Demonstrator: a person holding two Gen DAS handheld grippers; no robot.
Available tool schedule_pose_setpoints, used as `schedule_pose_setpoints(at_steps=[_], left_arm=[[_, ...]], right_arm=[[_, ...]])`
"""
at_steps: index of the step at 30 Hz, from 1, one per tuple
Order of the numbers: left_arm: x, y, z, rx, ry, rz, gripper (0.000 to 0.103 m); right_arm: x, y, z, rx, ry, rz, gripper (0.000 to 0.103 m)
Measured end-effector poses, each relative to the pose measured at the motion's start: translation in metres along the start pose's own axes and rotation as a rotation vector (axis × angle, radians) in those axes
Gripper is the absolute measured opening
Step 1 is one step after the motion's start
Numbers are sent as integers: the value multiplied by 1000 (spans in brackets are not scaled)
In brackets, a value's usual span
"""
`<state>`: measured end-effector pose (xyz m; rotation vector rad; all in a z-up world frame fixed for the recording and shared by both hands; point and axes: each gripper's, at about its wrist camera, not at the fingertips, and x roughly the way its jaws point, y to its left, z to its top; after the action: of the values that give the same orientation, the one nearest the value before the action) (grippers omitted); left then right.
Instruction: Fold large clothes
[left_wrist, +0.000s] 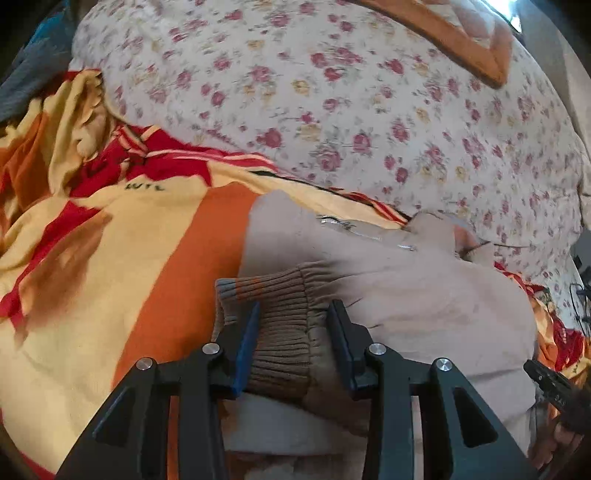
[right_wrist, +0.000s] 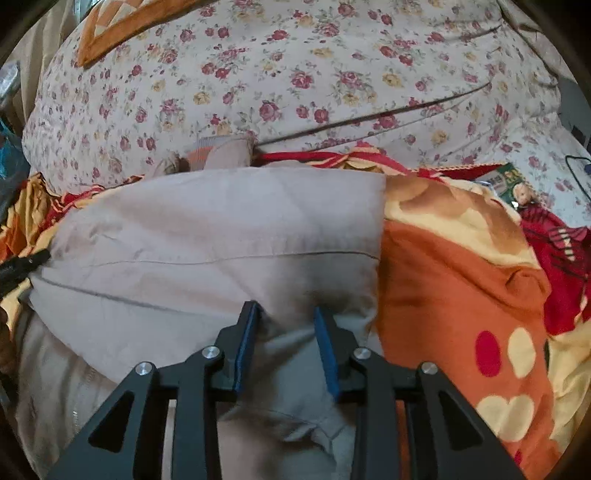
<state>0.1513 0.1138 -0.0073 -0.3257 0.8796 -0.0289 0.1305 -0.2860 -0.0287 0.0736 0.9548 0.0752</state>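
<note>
A beige jacket (left_wrist: 424, 295) with a ribbed knit hem (left_wrist: 288, 332) lies partly folded on an orange, yellow and red bedspread (left_wrist: 110, 258). My left gripper (left_wrist: 293, 325) has its jaws around the ribbed hem, with the knit bunched between the blue pads. In the right wrist view the jacket (right_wrist: 207, 240) lies as a flat folded panel, with a ribbed cuff (right_wrist: 218, 151) at its far edge. My right gripper (right_wrist: 286, 328) has its jaws around a fold of the jacket's near edge. The other gripper's tip shows at the edge of each view.
A bulky floral quilt (left_wrist: 351, 110) is piled behind the jacket, also in the right wrist view (right_wrist: 295, 74). An orange-bordered cushion (left_wrist: 461, 40) lies on it. A doll (right_wrist: 524, 195) and black cables (right_wrist: 576, 166) lie at the far right.
</note>
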Motion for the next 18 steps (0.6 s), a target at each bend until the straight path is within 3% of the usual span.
schedule_pose_setpoints(at_steps=[3,4,5,7,8,10,15,18], left_arm=[[3,-7,0,27,-7,-7,27],[3,-9,-1,36,-12,-4,29],[5,-10,-1,44,-12,-6,32],[7,-12,-1,56,-14,-11,38],[7,-13,-2,63,-15,-15,43],[7,-15,-4,72,-17,-19,50],[9,-17,-5,81,-12,-1,54],[10,-19,-6,99,-9,15,54]], right_arm=[[-4,-15,-4,55,-6,-20,36],[-2,-19,-6,53,12,-88,23],[0,-26,-7,58,10,-131,17],[-2,-50,-8,168,11,-119,17],[-3,-55,-8,189,15,-97,17],[-11,-53,-4,192,2,-132,17],[-53,-6,39,72,-264,-181,17],[-36,21,57,-27,-273,-129,25]])
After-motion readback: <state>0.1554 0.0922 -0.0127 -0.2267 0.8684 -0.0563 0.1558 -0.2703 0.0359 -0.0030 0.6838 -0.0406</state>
